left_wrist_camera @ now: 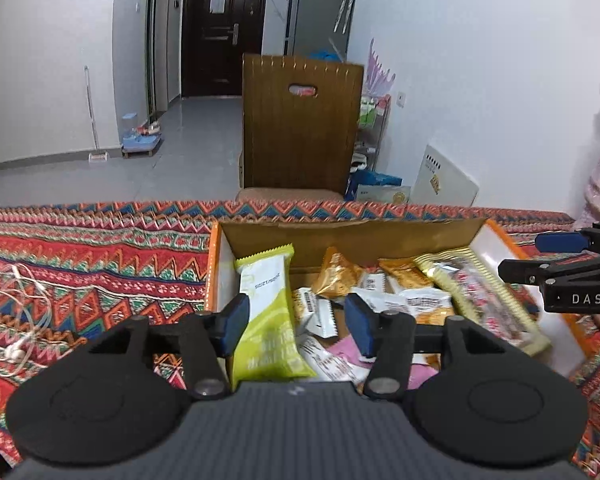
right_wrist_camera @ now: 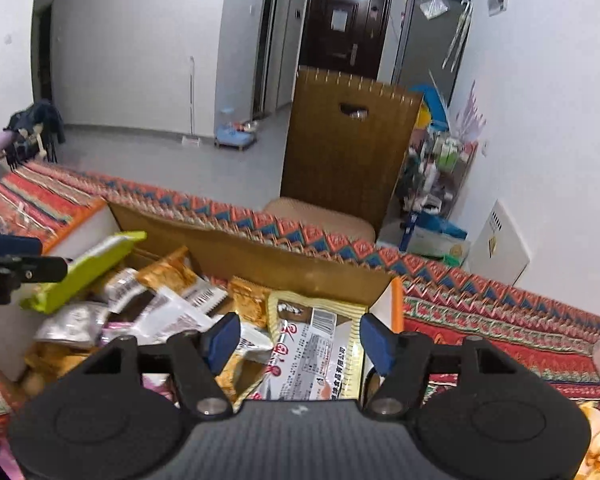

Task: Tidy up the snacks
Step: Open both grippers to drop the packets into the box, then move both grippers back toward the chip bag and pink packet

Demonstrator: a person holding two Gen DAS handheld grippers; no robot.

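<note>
Green packet (left_wrist_camera: 266,312) leans at the box's (left_wrist_camera: 352,236) left end, between the left tongs' (left_wrist_camera: 296,318) parted, untouching pads; right tongs (right_wrist_camera: 298,340) gape over a gold packet (right_wrist_camera: 316,348). Likely mid-sorting; next, choose one and pinch.

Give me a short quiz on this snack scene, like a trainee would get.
1. True or false: the green-and-white snack packet stands against the left wall of the cardboard box.
2. Which packet lies between the fingers of the right gripper?
A. a gold-edged packet with red characters
B. a blue packet
C. a pink packet
3. Fill in: the white earphones lie on the patterned ____.

Key:
1. True; it leans there between the fingers of the left gripper, which do not press it.
2. A, the gold-edged packet.
3. Tablecloth.
</note>
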